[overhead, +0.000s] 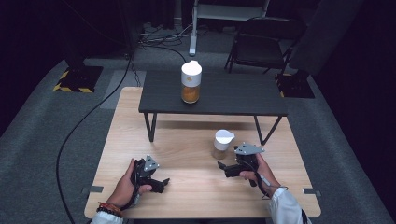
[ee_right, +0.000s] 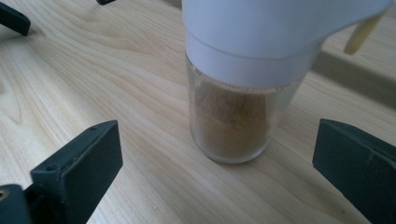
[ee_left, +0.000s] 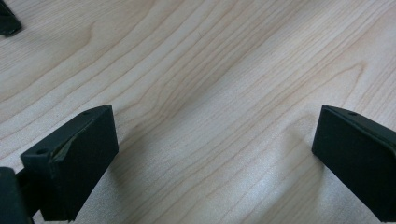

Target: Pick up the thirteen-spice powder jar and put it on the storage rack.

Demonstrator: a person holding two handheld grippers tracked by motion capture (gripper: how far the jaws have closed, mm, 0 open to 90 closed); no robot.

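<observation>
Right now you are at the approach step: your right gripper (overhead: 222,165) sits on the wooden table (overhead: 187,140) with its jaws spread wide and empty, pointed at the small jar (overhead: 222,145) just beyond them. In the right gripper view the jar (ee_right: 236,107) stands upright ahead of the jaws, roughly centred between them but not yet inside the gap; it is clear glass, partly full of brown powder, with a white cap (ee_right: 275,32) on top. Nothing touches it yet.

Your left gripper (overhead: 164,182) rests near the front left of the table, well apart from the jar. Its jaws are also wide open, with bare wood between them and nothing held.

A larger jar (overhead: 191,81), white-capped with orange-brown contents, stands on the dark shelf (overhead: 243,95) at the back, so the likely aim is to lift the small one up beside it, though that is only a guess from the layout.

Next, push the right gripper forward and level until the glass body sits between the pads, below the cap. Close on the glass rather than the cap, which could be loose. Keep the approach straight; a light jar will probably tip or slide if one jaw touches first.
</observation>
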